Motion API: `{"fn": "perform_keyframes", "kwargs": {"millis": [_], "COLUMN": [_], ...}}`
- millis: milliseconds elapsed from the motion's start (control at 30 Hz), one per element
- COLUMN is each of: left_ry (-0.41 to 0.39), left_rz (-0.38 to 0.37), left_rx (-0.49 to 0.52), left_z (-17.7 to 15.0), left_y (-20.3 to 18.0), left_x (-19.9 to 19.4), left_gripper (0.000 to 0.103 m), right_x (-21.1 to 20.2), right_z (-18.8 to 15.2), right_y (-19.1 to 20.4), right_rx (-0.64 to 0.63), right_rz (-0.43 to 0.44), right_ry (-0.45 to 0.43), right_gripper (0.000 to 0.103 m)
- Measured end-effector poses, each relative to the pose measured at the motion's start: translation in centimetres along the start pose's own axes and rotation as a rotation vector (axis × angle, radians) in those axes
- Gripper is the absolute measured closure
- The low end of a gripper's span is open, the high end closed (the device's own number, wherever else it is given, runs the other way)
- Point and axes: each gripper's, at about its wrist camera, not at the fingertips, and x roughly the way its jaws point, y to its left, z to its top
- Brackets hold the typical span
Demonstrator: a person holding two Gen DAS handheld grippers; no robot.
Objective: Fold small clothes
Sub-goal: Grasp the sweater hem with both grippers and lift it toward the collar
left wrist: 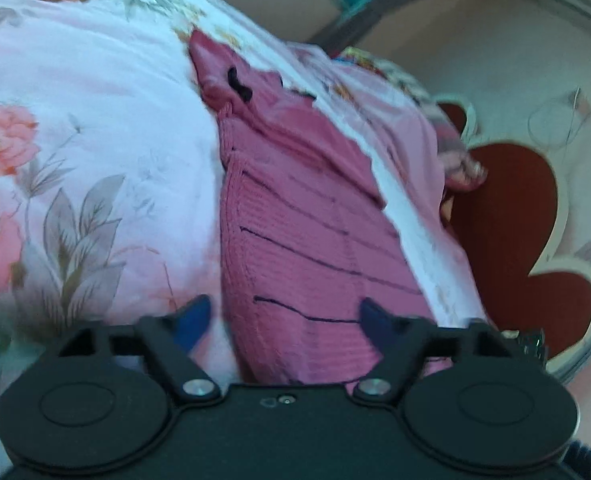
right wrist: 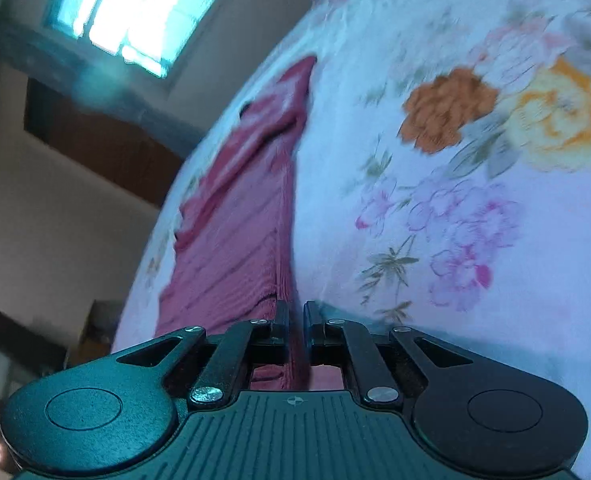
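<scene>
A small pink knitted garment (left wrist: 295,216) with thin dark stripes and a small black bow lies lengthwise on a floral bedsheet (left wrist: 95,140). My left gripper (left wrist: 285,320) is open, its blue fingertips (left wrist: 195,320) straddling the near edge of the garment. In the right wrist view the same pink garment (right wrist: 239,216) stretches away over the sheet (right wrist: 455,220). My right gripper (right wrist: 294,316) is shut on the garment's near edge, with pink knit pinched between the jaws.
A red heart-shaped headboard (left wrist: 511,216) with a white rim stands past the bed's right edge. A pink bundle of cloth (left wrist: 447,152) lies near it. A bright window (right wrist: 135,12), a dark wooden door and furniture lie left of the bed.
</scene>
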Motion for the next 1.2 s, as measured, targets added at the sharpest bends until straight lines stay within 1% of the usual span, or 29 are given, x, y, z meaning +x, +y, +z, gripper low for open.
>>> {"fn": "perform_keyframes", "kwargs": {"millis": [33,67,100,133,167,200,233,267,300,333,367,400,467,533,567,600,633,700,767,833,900,933,967,1000,1067,1133,1200], "left_ry": [0.027,0.061,0.086,0.097,0.109,0.114,0.116,0.115,0.113,0.109,0.104,0.099,0.097,0.094,0.094,0.103,0.122,0.157,0.16,0.16,0.168,0.169,0.165,0.159,0.131,0.068,0.006], "left_rz": [-0.012,-0.023,-0.026,-0.04,-0.051,-0.06,-0.065,-0.068,-0.072,-0.081,-0.093,-0.095,-0.083,-0.102,-0.111,-0.123,-0.141,-0.138,-0.165,-0.172,-0.171,-0.169,-0.166,-0.167,-0.181,-0.232,-0.281], "left_rx": [-0.009,-0.016,-0.01,0.007,0.012,0.008,0.007,0.013,0.022,0.026,0.029,0.032,0.041,0.012,0.002,-0.005,-0.013,-0.012,-0.049,-0.068,-0.063,-0.053,-0.04,-0.025,-0.013,-0.031,-0.035], "left_z": [0.0,0.0,-0.3,-0.6,-0.8,-1.0,-1.2,-1.4,-1.5,-1.7,-1.8,-1.9,-1.7,-1.6,-1.5,-1.5,-1.6,-1.8,-1.6,-1.3,-1.1,-1.0,-1.0,-0.9,-0.9,-0.5,0.7], "left_y": [0.2,0.6,0.8,0.8,0.8,0.9,0.9,0.8,0.6,0.4,0.1,-0.2,-0.7,-0.4,-0.1,0.2,0.6,1.1,1.7,2.0,1.9,1.8,1.6,1.4,1.2,1.0,0.6], "left_x": [0.4,0.7,0.7,0.5,0.3,0.2,0.0,-0.1,-0.2,-0.3,-0.2,-0.1,0.3,0.3,0.2,0.1,0.1,0.7,1.3,2.2,2.9,3.0,3.1,3.1,2.7,1.8,1.0], "left_gripper": [0.07,0.079,0.084,0.084,0.08,0.079,0.076,0.074,0.069,0.059,0.055,0.05,0.049,0.054,0.057,0.069,0.082,0.087,0.088,0.093,0.092,0.093,0.093,0.096,0.096,0.096,0.096], "right_x": [0.3,0.4,0.5,0.7,0.6,0.5,0.3,0.3,0.1,-0.3,-0.5,-0.4,0.0,0.0,-0.1,-0.3,-0.5,0.0,0.9,1.7,2.4,2.7,3.0,3.3,3.1,2.5,1.7], "right_z": [0.1,0.1,0.1,0.1,0.1,0.1,-0.1,-0.3,-0.4,-0.5,-0.6,-0.6,-0.6,-0.2,0.0,0.2,0.4,0.7,0.8,0.9,1.2,1.3,1.3,1.3,1.2,1.7,2.8], "right_y": [0.0,-0.1,-0.1,0.1,0.2,0.1,0.0,0.1,0.3,0.4,0.6,0.9,1.3,1.2,0.9,0.5,0.2,-0.2,-0.1,0.2,0.4,0.3,0.2,0.1,0.4,1.1,2.4], "right_rx": [-0.01,-0.011,-0.014,-0.029,-0.041,-0.034,-0.031,-0.042,-0.048,-0.043,-0.041,-0.05,-0.063,-0.051,-0.046,-0.041,-0.039,-0.038,-0.043,-0.059,-0.07,-0.077,-0.078,-0.084,-0.107,-0.105,-0.119], "right_rz": [0.006,0.019,0.029,0.03,0.027,0.023,0.024,0.029,0.034,0.058,0.082,0.086,0.067,0.083,0.093,0.1,0.099,0.115,0.141,0.154,0.172,0.161,0.147,0.14,0.158,0.208,0.258], "right_ry": [0.01,0.022,0.033,0.041,0.043,0.038,0.032,0.034,0.034,0.025,0.015,0.012,0.028,0.044,0.053,0.068,0.084,0.118,0.158,0.177,0.185,0.19,0.192,0.199,0.199,0.169,0.121], "right_gripper": [0.096,0.096,0.096,0.096,0.095,0.095,0.089,0.082,0.077,0.056,0.043,0.043,0.043,0.043,0.045,0.049,0.056,0.057,0.057,0.057,0.063,0.077,0.095,0.097,0.098,0.098,0.098]}}
